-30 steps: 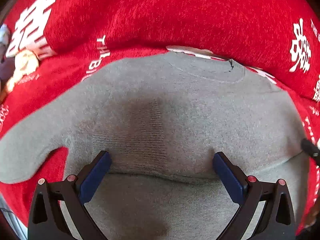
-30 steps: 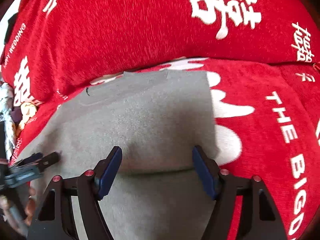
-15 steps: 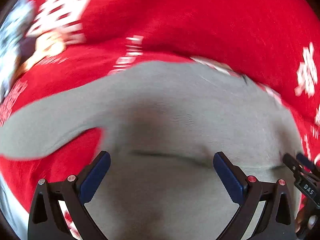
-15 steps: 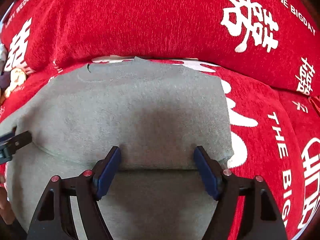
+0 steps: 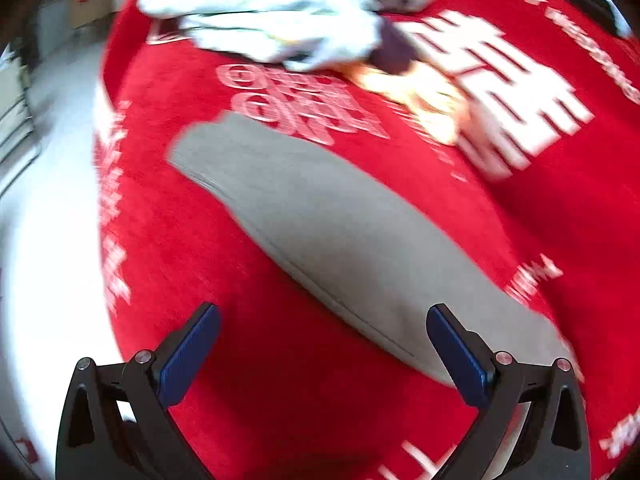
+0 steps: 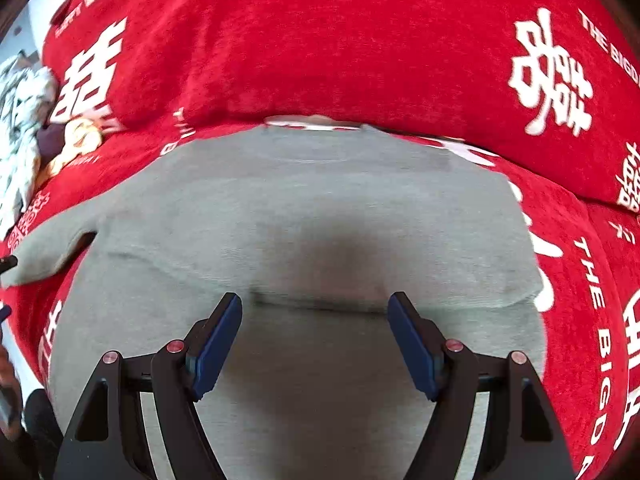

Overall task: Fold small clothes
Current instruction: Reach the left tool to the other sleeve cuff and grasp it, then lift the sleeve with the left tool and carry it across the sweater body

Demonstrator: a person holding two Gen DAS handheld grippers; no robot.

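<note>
1. Grey knit, left wrist view: I'm looking along the sleeve (image 5: 320,232) of the grey sweater, lying flat on the red cover (image 5: 320,400) and stretching away toward the cuff. My left gripper (image 5: 324,352) is hanging over it, jaws spread wide, nothing between the pads. Picture is blurring. A pile of pale clothes (image 5: 280,12) is sitting near the far edge.
2. Right wrist view: the grey sweater (image 6: 320,220) is lying flat, neck away from me, one sleeve sticking out on the picture's left, the other side already looking folded in. My right gripper (image 6: 316,336) is hovering over the body, jaws spread, pinching nothing.
3. Step in hand, I'm judging: folding that loose sleeve in. Doing it well means pinching near the cuff, one layer only, carrying it across without dragging the body, right gripper pinning the torso.
</note>
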